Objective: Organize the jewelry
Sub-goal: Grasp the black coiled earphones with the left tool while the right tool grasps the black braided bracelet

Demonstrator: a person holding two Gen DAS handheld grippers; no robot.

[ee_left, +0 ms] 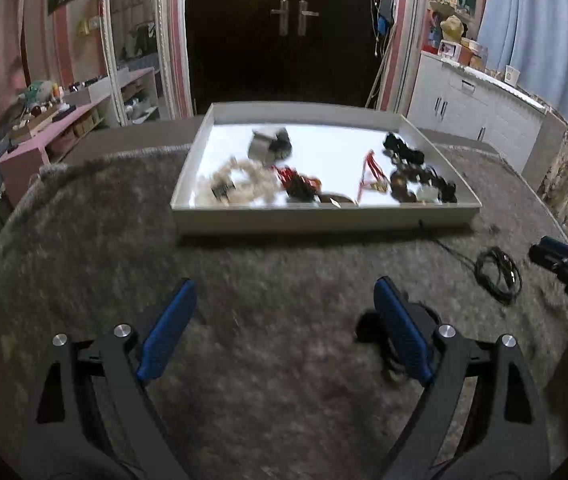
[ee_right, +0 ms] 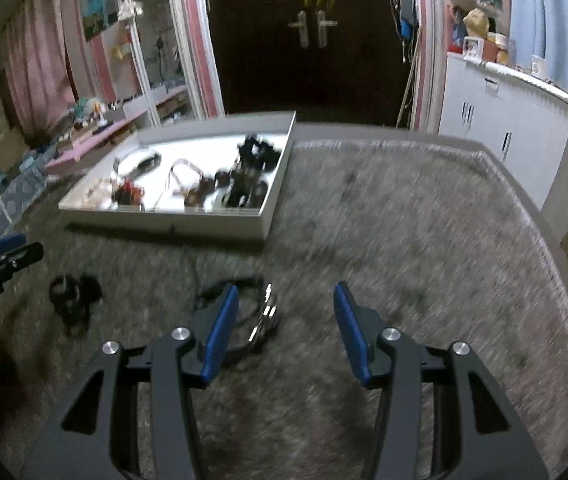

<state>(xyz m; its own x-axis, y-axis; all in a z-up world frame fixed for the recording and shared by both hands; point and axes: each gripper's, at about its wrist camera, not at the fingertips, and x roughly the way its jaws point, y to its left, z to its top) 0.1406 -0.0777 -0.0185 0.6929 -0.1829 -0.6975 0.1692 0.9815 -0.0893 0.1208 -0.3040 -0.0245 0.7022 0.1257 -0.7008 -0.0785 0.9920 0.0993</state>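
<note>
A shallow white tray (ee_left: 324, 220) (ee_right: 163, 216) lies on a grey fuzzy cover and holds pale bead strands (ee_left: 243, 184), red pieces (ee_left: 296, 184) and black and brown beads (ee_left: 404, 168). My left gripper (ee_left: 284, 292) hangs open over bare cover in front of the tray, nothing between its fingers. A small black piece (ee_right: 71, 296) lies just beside its right finger. A coiled black cord necklace (ee_left: 498, 276) (ee_right: 253, 308) with a silver clasp lies further right. My right gripper (ee_right: 286, 296) is open, its left finger partly covering that coil. Both views are motion-blurred.
The grey cover (ee_right: 404, 220) spreads wide to the right of the tray. Beyond the table edge are a pink shelf (ee_left: 43, 136) on the left, white cabinets (ee_left: 476, 116) on the right and a dark doorway (ee_left: 292, 32) behind.
</note>
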